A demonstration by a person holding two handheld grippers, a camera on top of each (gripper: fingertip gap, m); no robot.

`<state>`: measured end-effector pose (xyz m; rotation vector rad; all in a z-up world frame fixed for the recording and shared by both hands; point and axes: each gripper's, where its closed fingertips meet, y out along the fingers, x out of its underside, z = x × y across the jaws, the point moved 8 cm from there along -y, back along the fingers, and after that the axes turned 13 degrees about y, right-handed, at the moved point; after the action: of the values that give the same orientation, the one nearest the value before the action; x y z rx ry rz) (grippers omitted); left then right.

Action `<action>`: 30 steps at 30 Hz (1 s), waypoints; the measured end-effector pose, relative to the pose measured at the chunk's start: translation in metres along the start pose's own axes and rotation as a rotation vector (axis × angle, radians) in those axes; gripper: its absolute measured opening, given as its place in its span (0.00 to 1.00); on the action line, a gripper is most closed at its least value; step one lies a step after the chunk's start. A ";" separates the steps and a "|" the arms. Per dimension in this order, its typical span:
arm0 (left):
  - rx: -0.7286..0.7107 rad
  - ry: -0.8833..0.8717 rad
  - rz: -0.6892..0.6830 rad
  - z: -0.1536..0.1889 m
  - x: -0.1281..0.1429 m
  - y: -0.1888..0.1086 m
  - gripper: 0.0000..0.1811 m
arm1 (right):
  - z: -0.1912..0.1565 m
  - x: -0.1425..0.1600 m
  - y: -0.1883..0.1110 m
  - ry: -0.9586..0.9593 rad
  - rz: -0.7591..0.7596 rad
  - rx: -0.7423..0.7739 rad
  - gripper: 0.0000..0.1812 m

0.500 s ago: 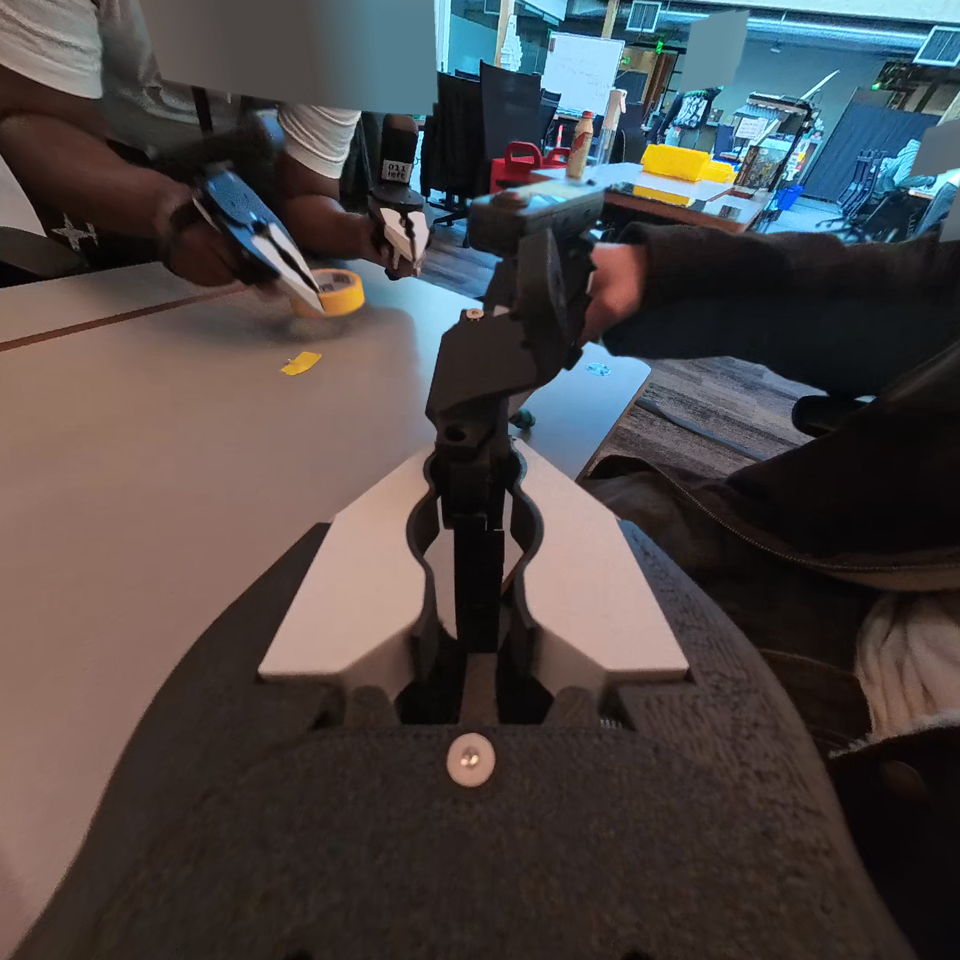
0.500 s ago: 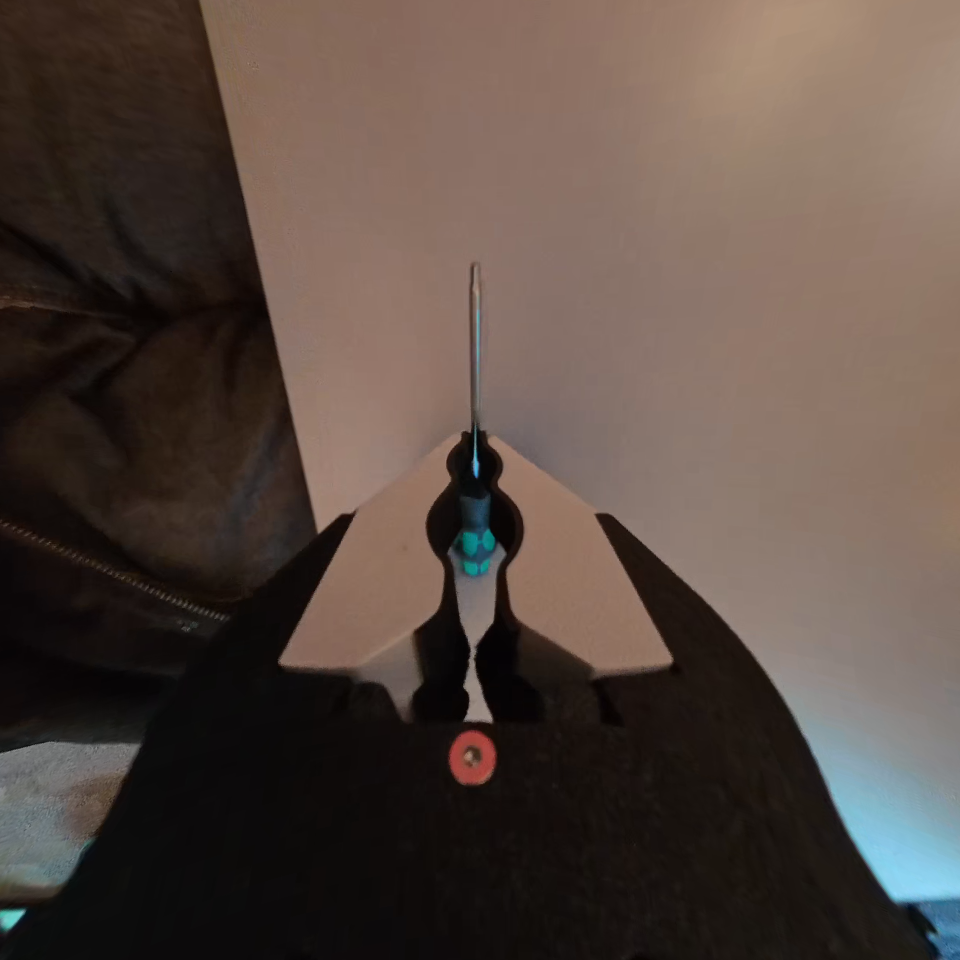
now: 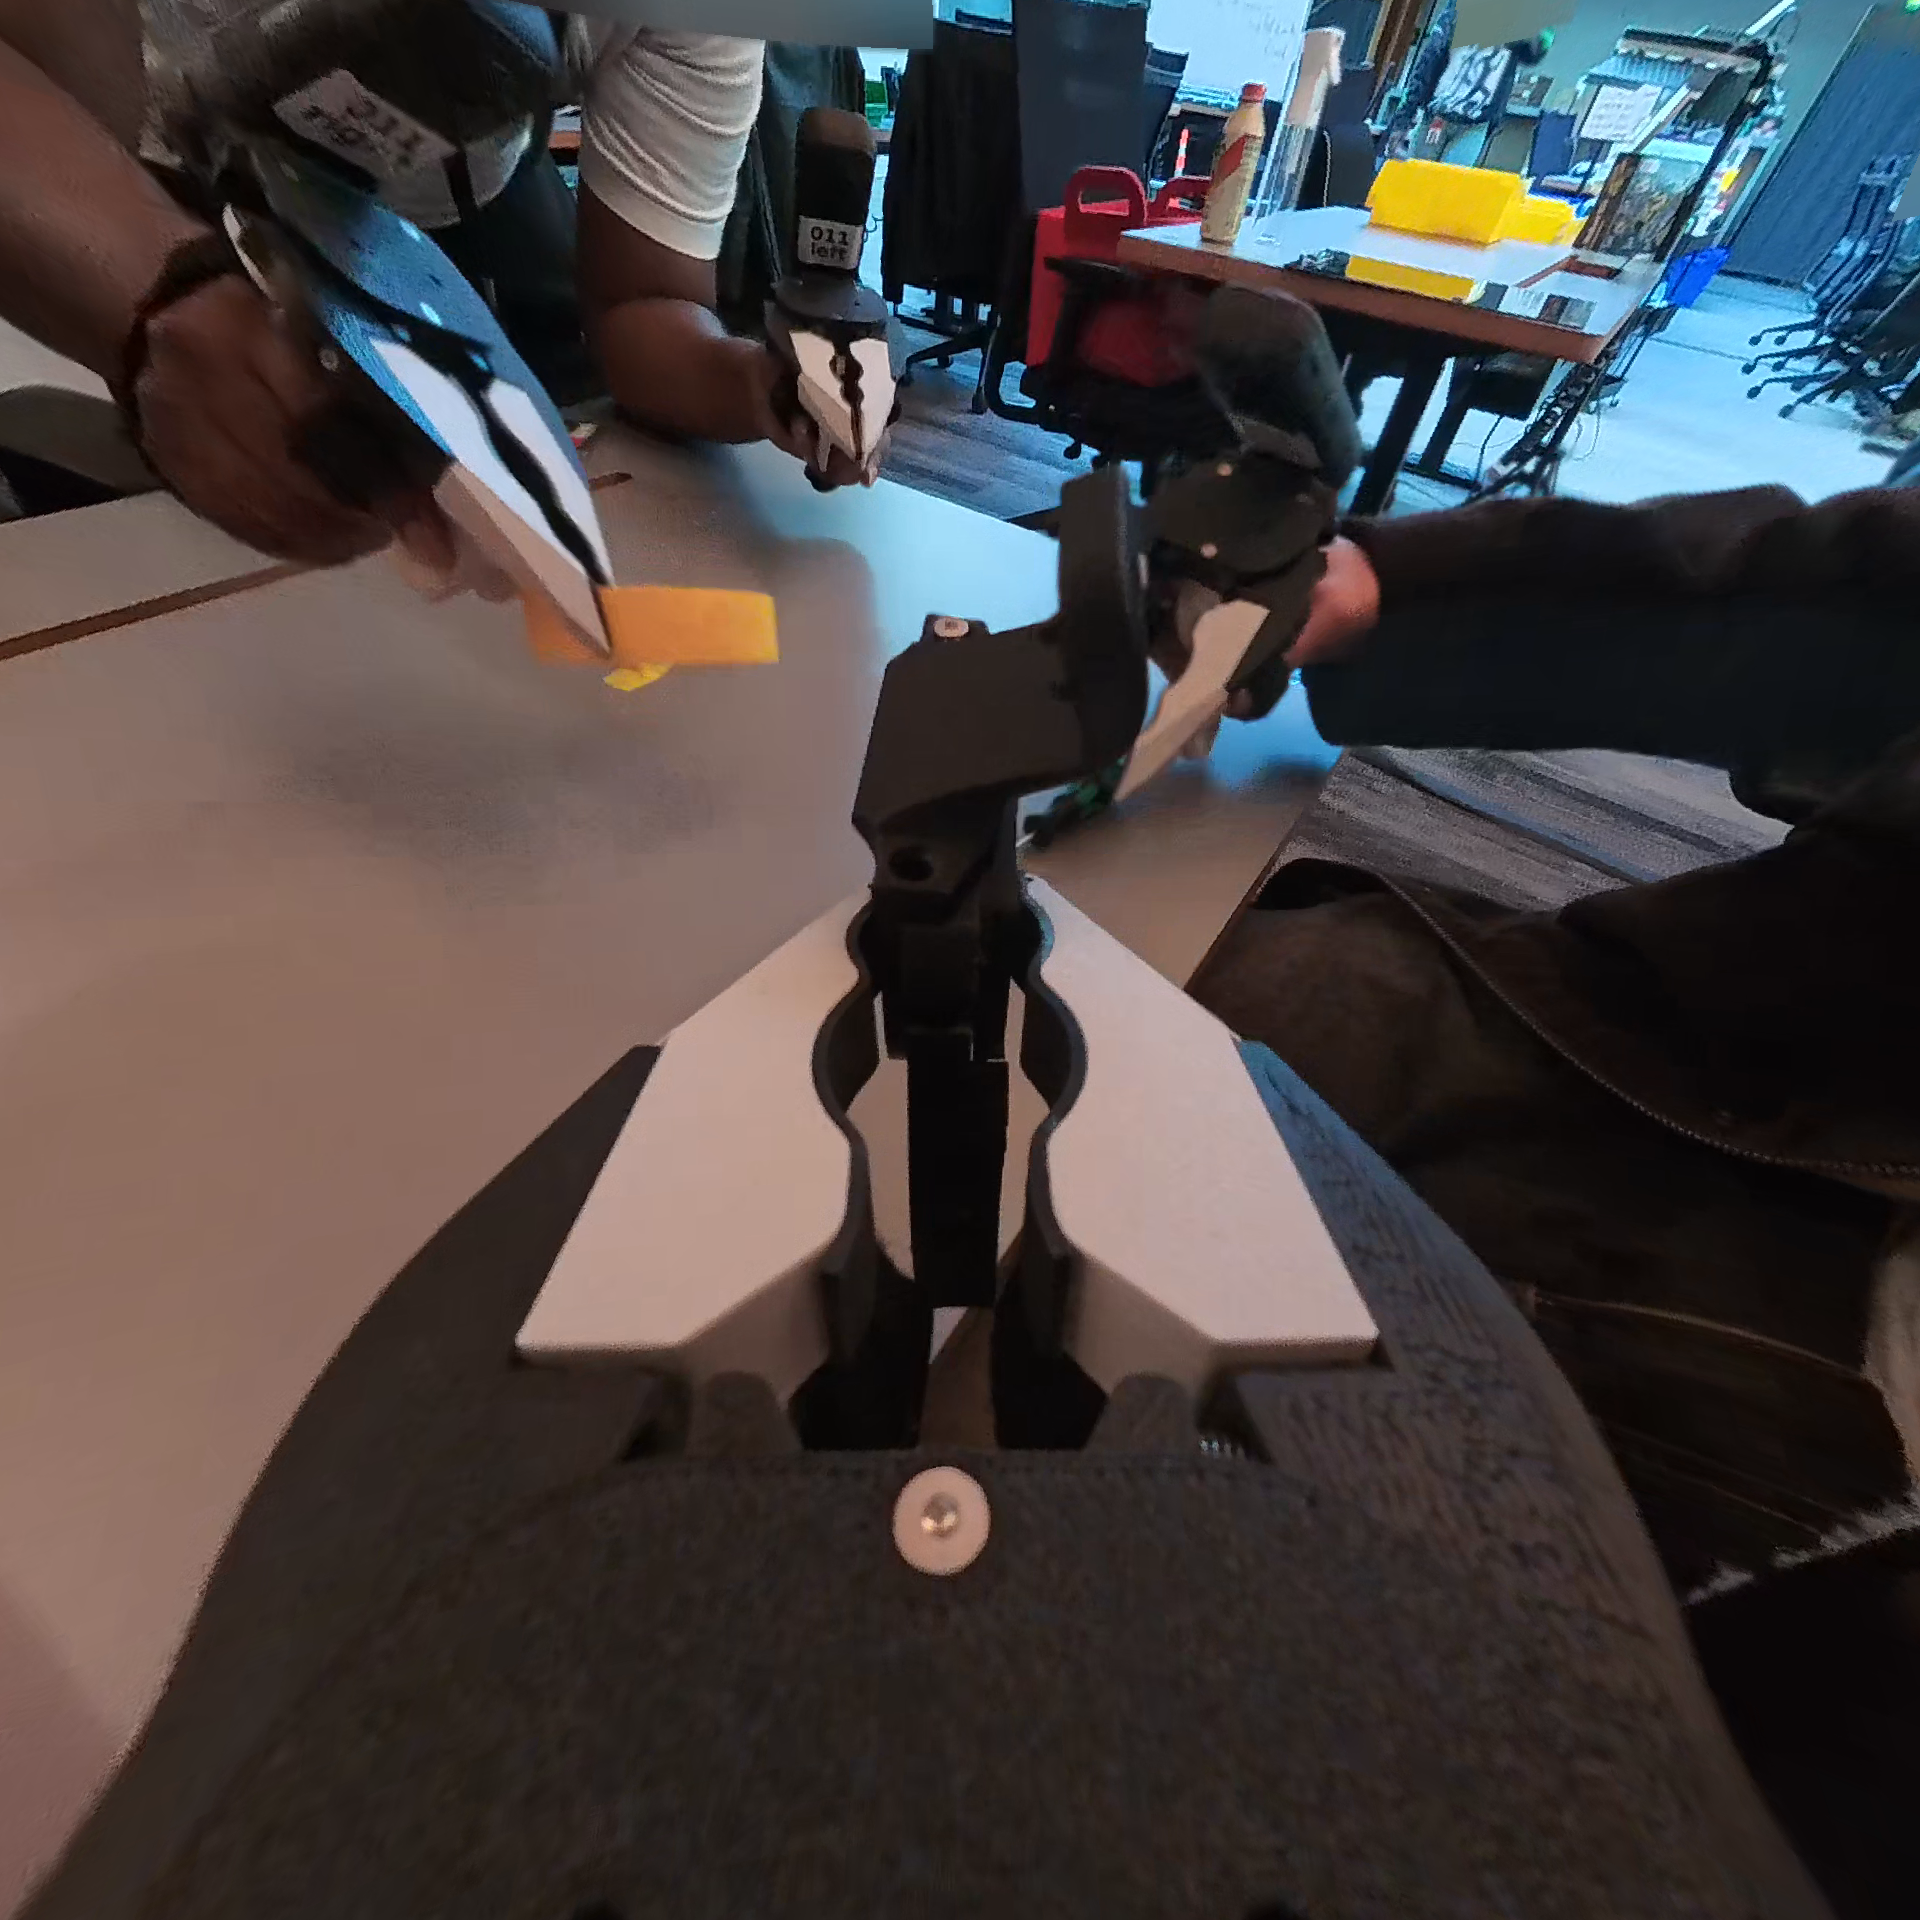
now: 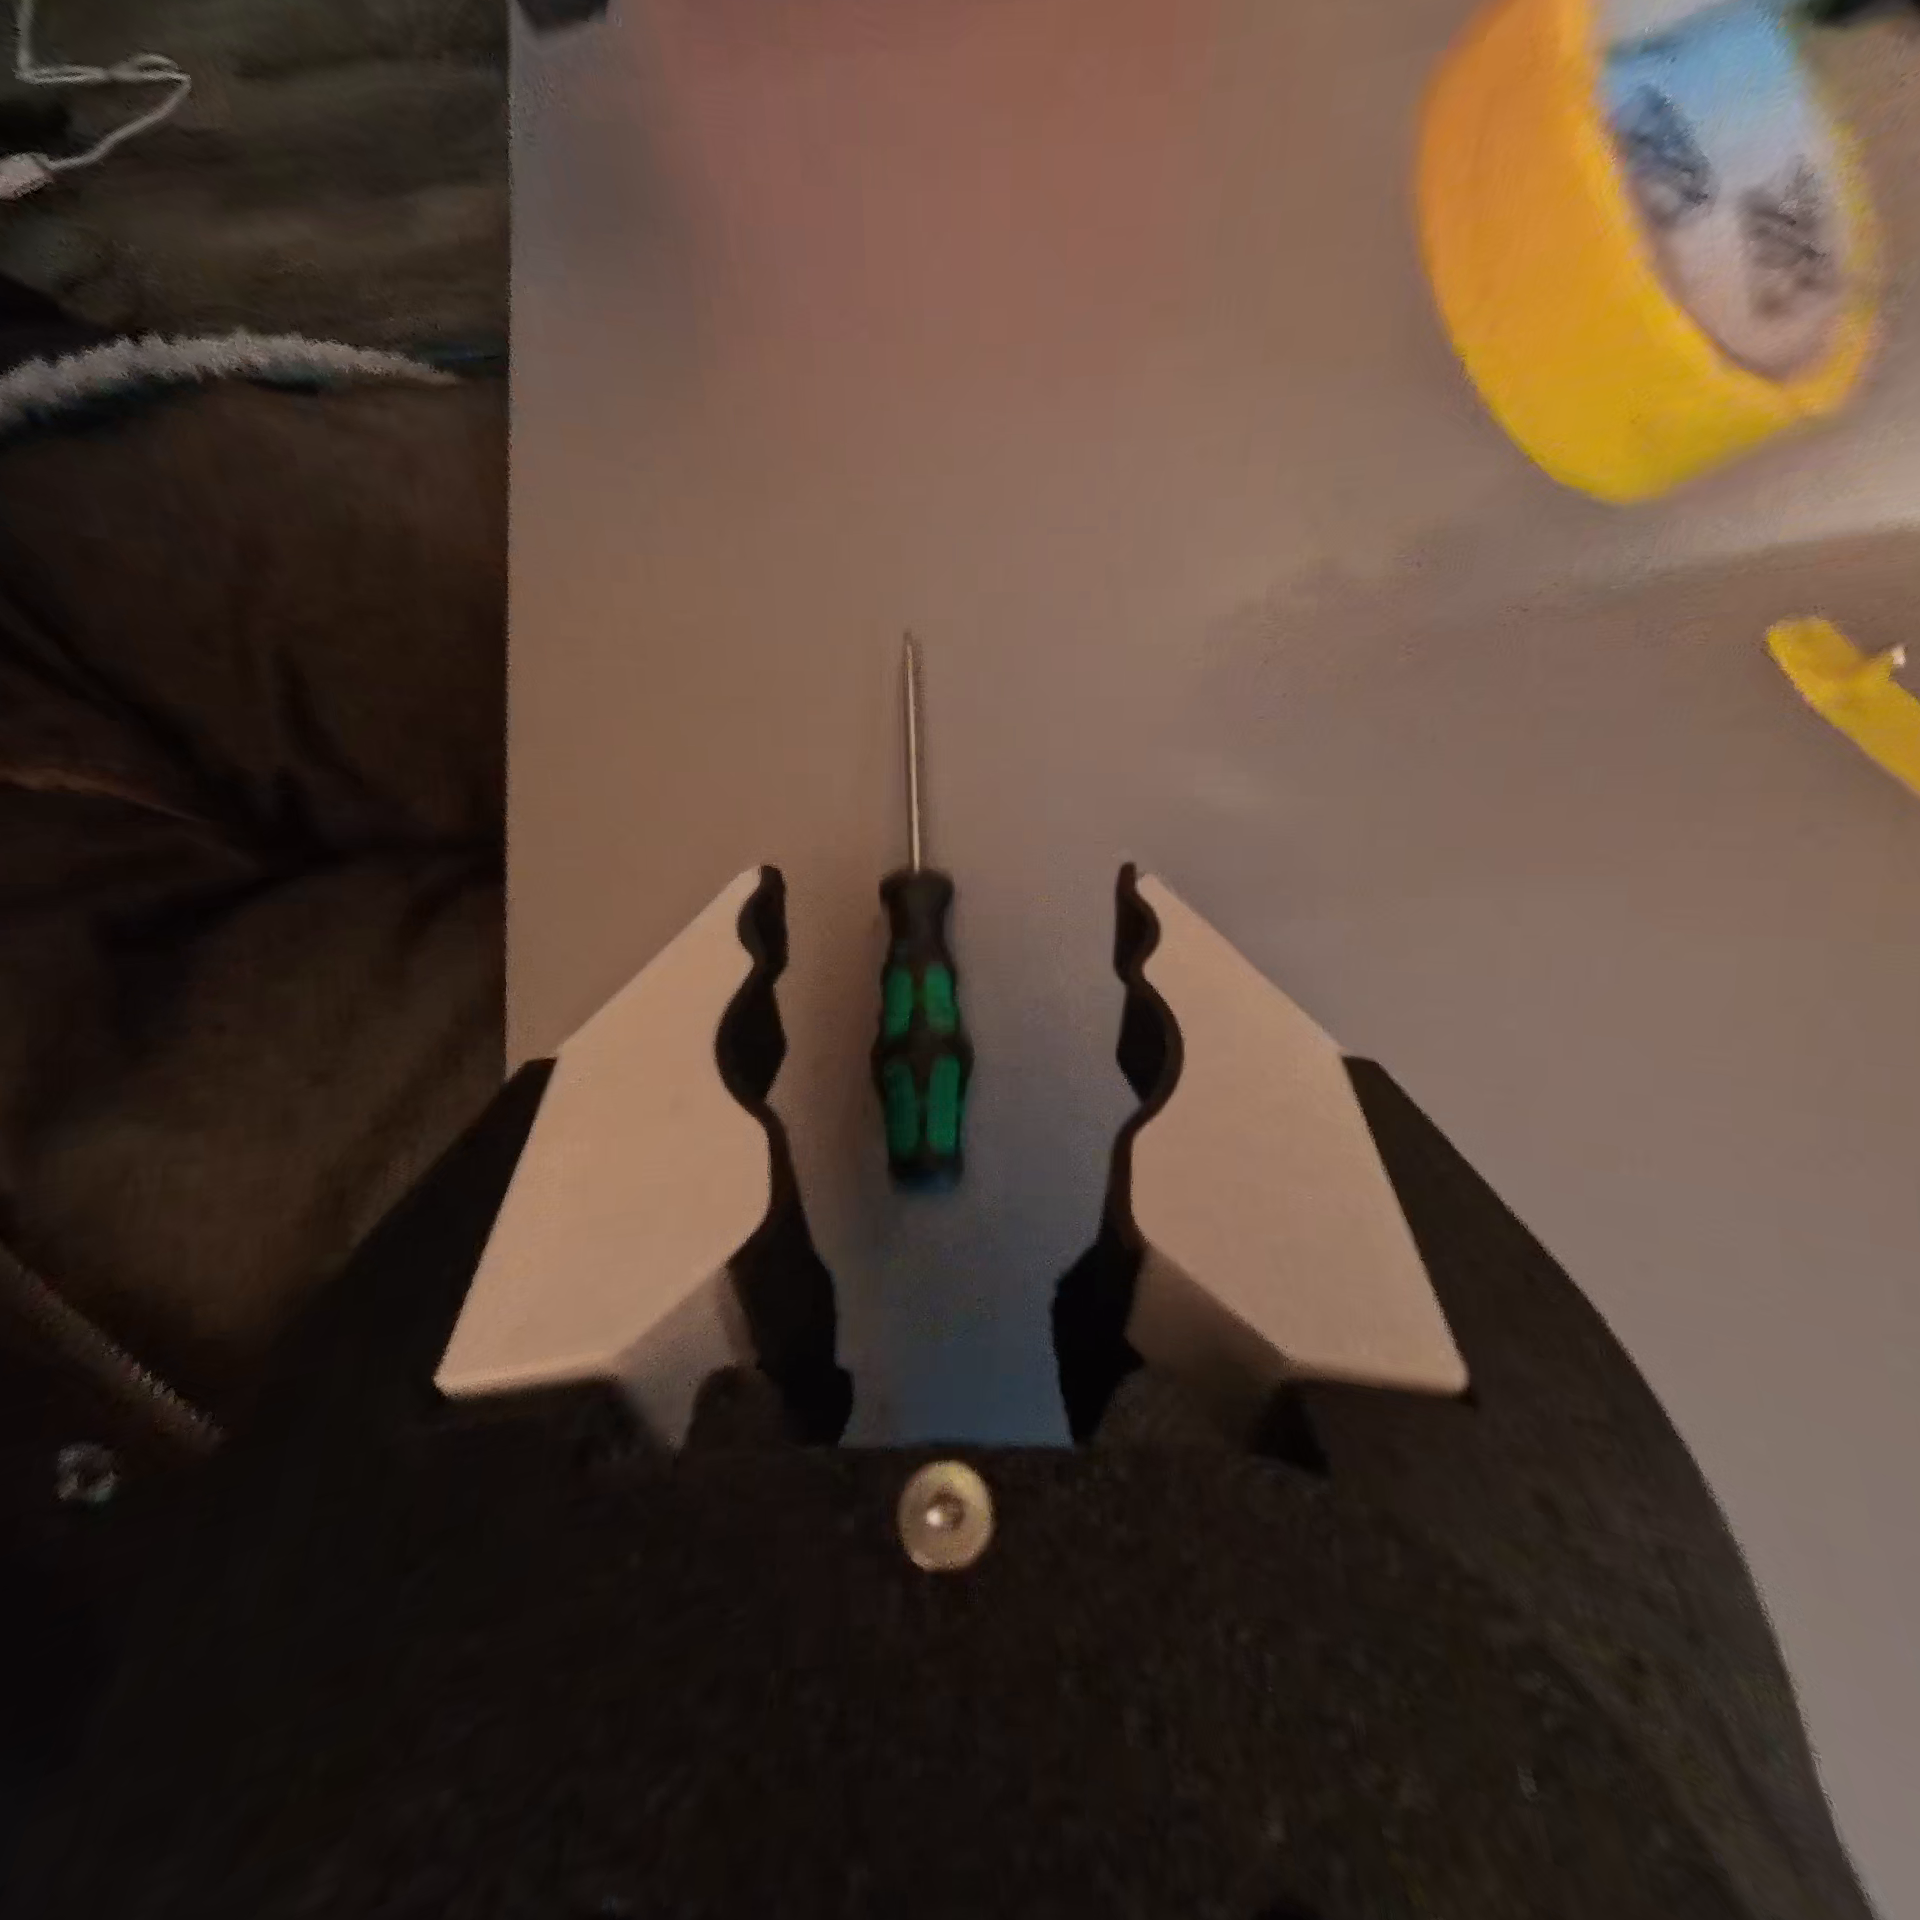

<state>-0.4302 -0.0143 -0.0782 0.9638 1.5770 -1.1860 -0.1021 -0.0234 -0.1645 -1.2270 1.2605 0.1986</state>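
Left gripper (image 3: 940, 925): pinching a black printed part (image 3: 987, 717); we are holding it above the table (image 3: 312, 935).
Right gripper (image 4: 945, 894): spreading wide; we are straddling a green-handled screwdriver (image 4: 922, 1023), untouched.

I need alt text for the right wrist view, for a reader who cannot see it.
The right gripper is open over a grey table, and a small screwdriver with a black and green handle lies between its fingers, touching neither. A roll of yellow tape is at the upper right.
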 end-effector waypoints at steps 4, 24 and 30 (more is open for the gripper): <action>0.019 -0.035 0.002 -0.005 0.003 0.010 0.12 | -0.008 0.028 -0.004 0.014 -0.059 0.047 0.36; 0.070 0.048 -0.005 -0.007 0.010 0.028 0.12 | -0.023 -0.028 -0.057 0.117 -0.126 0.034 0.12; 0.107 0.070 -0.014 -0.004 0.011 0.033 0.12 | -0.032 -0.040 -0.070 0.219 -0.083 0.049 0.12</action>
<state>-0.4035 -0.0024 -0.0965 1.0753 1.5908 -1.2695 -0.0879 -0.0577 -0.0859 -1.2815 1.3908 -0.0274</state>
